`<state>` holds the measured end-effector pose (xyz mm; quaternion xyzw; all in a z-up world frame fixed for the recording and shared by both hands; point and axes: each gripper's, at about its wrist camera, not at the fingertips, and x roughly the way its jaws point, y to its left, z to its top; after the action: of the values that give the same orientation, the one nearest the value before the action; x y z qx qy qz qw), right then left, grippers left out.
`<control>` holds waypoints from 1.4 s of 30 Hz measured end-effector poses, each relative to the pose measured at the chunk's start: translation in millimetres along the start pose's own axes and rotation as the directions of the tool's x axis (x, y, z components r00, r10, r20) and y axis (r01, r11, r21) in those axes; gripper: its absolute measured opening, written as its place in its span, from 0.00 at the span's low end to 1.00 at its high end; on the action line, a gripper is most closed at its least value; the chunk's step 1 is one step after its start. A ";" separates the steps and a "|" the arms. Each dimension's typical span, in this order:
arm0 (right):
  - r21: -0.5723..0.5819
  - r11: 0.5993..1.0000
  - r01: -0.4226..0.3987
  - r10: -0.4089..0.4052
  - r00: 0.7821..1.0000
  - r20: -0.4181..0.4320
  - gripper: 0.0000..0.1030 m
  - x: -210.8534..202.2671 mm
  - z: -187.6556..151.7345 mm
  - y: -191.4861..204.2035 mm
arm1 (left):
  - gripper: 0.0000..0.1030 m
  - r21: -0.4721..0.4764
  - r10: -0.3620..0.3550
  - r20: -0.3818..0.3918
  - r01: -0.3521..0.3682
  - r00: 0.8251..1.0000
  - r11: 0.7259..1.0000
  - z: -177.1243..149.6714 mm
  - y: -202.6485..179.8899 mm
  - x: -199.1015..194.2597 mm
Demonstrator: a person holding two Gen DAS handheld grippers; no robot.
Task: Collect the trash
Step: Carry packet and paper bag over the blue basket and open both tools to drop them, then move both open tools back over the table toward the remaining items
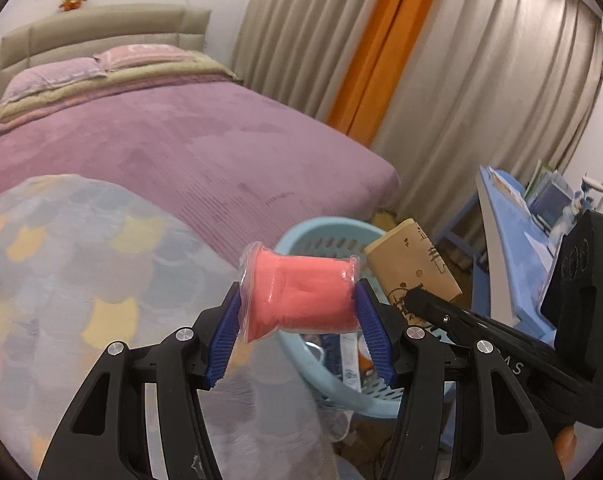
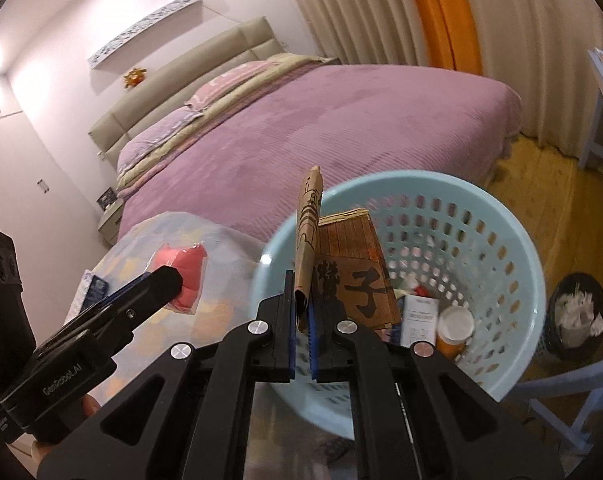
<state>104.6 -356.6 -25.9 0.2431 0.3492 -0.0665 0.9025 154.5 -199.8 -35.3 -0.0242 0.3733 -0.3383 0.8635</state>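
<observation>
Both loads are on the way to the blue basket (image 2: 481, 216) at about two o'clock: left gripper (image 1: 297, 308) half-open clamps the pink packet (image 1: 301, 294), right gripper (image 2: 301, 304) pinches the brown paper bag (image 2: 309, 236) over the rim, release next

Pink soft packet (image 1: 299, 294) in clear plastic wrap, lying crosswise, suspended above the bedside. Brown printed paper bag (image 2: 343, 268), flattened, standing upright over the light-blue perforated basket (image 2: 497, 216), which holds assorted trash.

Both grippers are matte black plastic with triangular cut-outs in their arms, silver round screws at the pivots, and ribbed blue pads lining the jaws. The left gripper (image 2: 169, 280) carries white lettering on its body.
</observation>
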 end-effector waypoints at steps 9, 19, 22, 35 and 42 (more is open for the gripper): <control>0.062 0.998 0.021 -0.018 0.998 -0.052 0.03 18.7 -5.9 -43.8 | 0.53 0.024 -0.008 -0.086 0.011 0.996 1.000 -2.8 -23.3 37.8; 0.082 0.996 0.024 -0.017 0.997 -0.075 0.11 23.4 -3.2 -65.9 | 0.69 -0.028 -0.028 -0.096 0.026 0.995 0.999 -0.6 -22.1 39.3; 0.088 0.996 0.016 -0.010 0.998 -0.068 0.11 20.8 -3.1 -65.9 | 0.71 -0.034 -0.032 -0.085 0.029 0.996 0.999 -1.1 -20.9 32.2; 0.037 0.999 -0.015 0.016 1.000 -0.018 0.40 -0.1 -3.8 -43.7 | 0.71 -0.152 -0.132 0.003 0.131 0.991 0.980 -4.5 4.9 -19.5; -0.030 0.998 -0.059 0.060 0.998 0.005 0.50 -9.6 -6.8 -8.7 | 0.78 -0.194 -0.044 0.077 0.059 0.996 0.979 -12.2 30.7 -61.9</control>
<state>90.9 -361.3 -27.2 0.2397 0.3401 -0.0351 0.9087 133.3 -136.3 -14.2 -0.1310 0.3725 -0.3211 0.8608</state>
